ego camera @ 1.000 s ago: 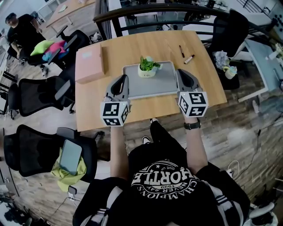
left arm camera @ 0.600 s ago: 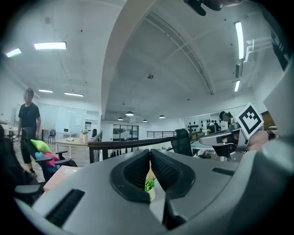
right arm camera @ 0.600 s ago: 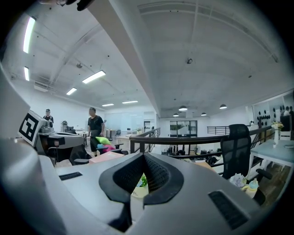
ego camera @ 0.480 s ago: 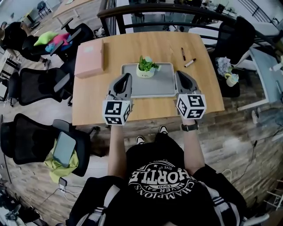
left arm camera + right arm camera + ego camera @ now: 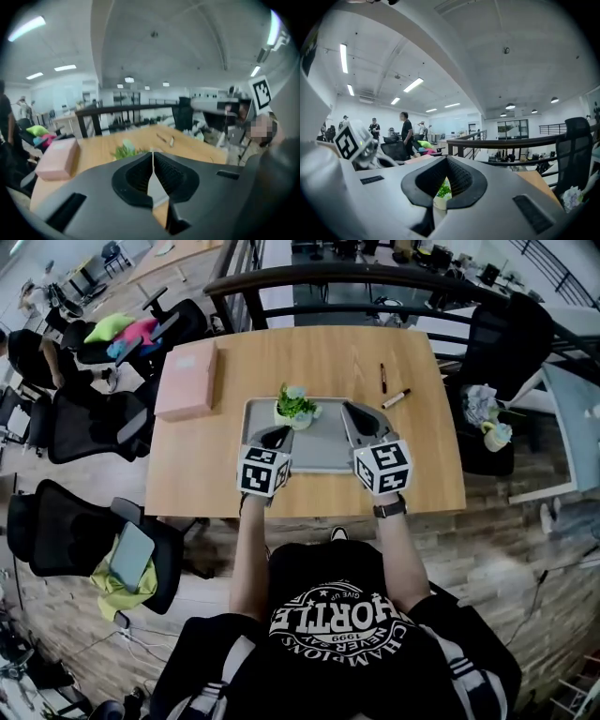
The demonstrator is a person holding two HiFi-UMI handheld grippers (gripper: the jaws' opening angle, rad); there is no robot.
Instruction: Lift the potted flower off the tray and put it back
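Observation:
The potted flower (image 5: 295,407), green leaves in a small white pot, stands at the far left of the grey tray (image 5: 321,442) on the wooden table. My left gripper (image 5: 278,432) is over the tray's near left part, just short of the pot, jaws shut and empty. My right gripper (image 5: 348,409) reaches over the tray's right side, level with the pot and to its right, also shut with nothing held. In the left gripper view the leaves (image 5: 124,151) show just past the closed left gripper (image 5: 153,153). In the right gripper view the pot (image 5: 442,193) shows below the closed right gripper (image 5: 446,158).
A pink box (image 5: 187,381) lies on the table's left part. Two pens (image 5: 382,377) lie beyond the tray at the right. Office chairs (image 5: 84,423) stand to the left of the table, another chair (image 5: 506,329) to the right, a dark railing (image 5: 356,279) behind.
Both grippers have moved forward from the table's near edge onto the tray, closer to the pot. The left one has tipped downward. Both stay shut.

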